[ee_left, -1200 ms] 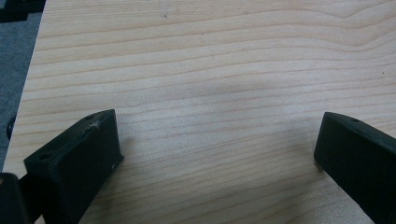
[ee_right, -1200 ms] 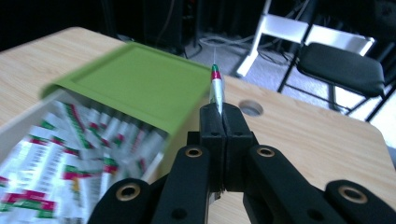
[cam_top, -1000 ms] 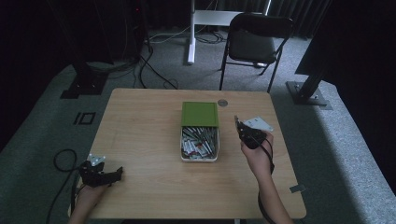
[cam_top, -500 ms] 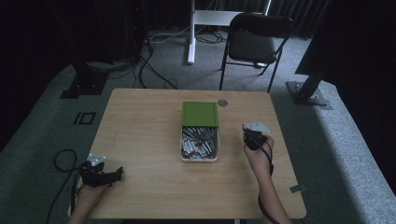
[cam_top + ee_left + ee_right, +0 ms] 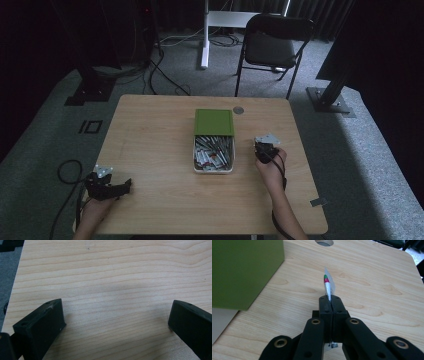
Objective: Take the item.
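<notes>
A white box (image 5: 214, 168) with a green lid (image 5: 214, 122) slid half back stands in the middle of the wooden table (image 5: 160, 130); it holds several small wrapped packets (image 5: 212, 152). My right gripper (image 5: 264, 150) is just right of the box, shut on one thin packet (image 5: 328, 287) in clear wrap with a red and green tip, which sticks out past the jaws over bare wood. The green lid (image 5: 242, 270) lies to its left in the right gripper view. My left gripper (image 5: 117, 189) rests at the table's front left corner, its jaws wide open over bare wood (image 5: 112, 295).
A round cable hole (image 5: 238, 110) sits in the table near the far edge, right of the lid. Behind the table stand a black folding chair (image 5: 272, 47) and a white desk leg (image 5: 205, 35). Cables lie on the grey carpet at left.
My right gripper has drawn back from the box toward the table's right side, carrying the packet. The left gripper has stayed put.
</notes>
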Action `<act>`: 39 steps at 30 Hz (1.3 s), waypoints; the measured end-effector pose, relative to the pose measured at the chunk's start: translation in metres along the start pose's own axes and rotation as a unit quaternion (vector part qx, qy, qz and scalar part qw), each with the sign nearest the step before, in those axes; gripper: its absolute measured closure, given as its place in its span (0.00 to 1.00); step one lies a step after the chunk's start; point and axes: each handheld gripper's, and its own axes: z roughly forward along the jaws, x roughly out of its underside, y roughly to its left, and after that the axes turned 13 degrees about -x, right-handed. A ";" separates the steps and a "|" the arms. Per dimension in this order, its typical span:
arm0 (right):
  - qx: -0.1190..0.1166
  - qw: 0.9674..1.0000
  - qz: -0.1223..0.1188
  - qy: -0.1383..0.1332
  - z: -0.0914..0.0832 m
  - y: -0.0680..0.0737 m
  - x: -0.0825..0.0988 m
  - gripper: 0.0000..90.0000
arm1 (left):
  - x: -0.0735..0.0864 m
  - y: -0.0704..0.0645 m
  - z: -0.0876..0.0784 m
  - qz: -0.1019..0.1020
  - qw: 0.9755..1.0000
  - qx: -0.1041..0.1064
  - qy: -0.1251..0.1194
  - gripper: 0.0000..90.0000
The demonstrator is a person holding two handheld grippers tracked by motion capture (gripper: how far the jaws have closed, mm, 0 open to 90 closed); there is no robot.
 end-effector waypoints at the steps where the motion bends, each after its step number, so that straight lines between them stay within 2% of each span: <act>1: 0.000 1.000 0.000 0.000 0.000 0.000 0.000 1.00 | 0.000 0.000 0.000 0.000 1.000 0.000 0.000 0.01; 6: -0.030 1.000 0.010 -0.001 0.009 0.010 0.004 0.98 | 0.000 0.000 0.000 0.000 1.000 0.000 0.000 0.01; 8: -0.051 0.998 0.023 -0.004 0.013 0.012 0.006 0.97 | 0.000 0.000 0.000 0.000 1.000 0.000 0.000 0.01; 12: -0.062 0.998 0.026 0.001 0.018 0.014 0.011 0.95 | 0.000 0.000 0.000 0.000 1.000 0.000 0.000 0.01; 15: -0.072 0.997 0.032 0.000 0.021 0.015 0.014 0.91 | 0.000 0.000 0.000 0.000 1.000 0.000 0.000 0.01; 23: -0.099 0.994 0.037 -0.003 0.024 0.017 0.019 0.70 | 0.000 0.000 0.000 0.000 1.000 0.000 0.000 0.01; 25: -0.101 0.994 0.038 -0.005 0.023 0.017 0.019 0.67 | 0.000 0.000 0.000 0.000 1.000 0.000 0.000 0.01; 26: -0.104 0.994 0.042 -0.013 0.019 0.015 0.019 0.61 | 0.000 0.000 0.000 0.000 1.000 0.000 0.000 0.01; 31: -0.109 0.993 0.050 -0.011 0.010 0.010 0.022 0.48 | 0.000 0.000 0.000 0.000 1.000 0.000 0.000 0.01; 38: -0.101 0.993 0.060 -0.011 0.003 0.001 0.029 0.42 | 0.000 0.000 0.000 0.000 1.000 0.000 0.000 0.01; 39: -0.094 0.993 0.069 -0.014 0.000 -0.003 0.033 0.39 | 0.000 0.000 0.000 0.000 1.000 0.000 0.000 0.01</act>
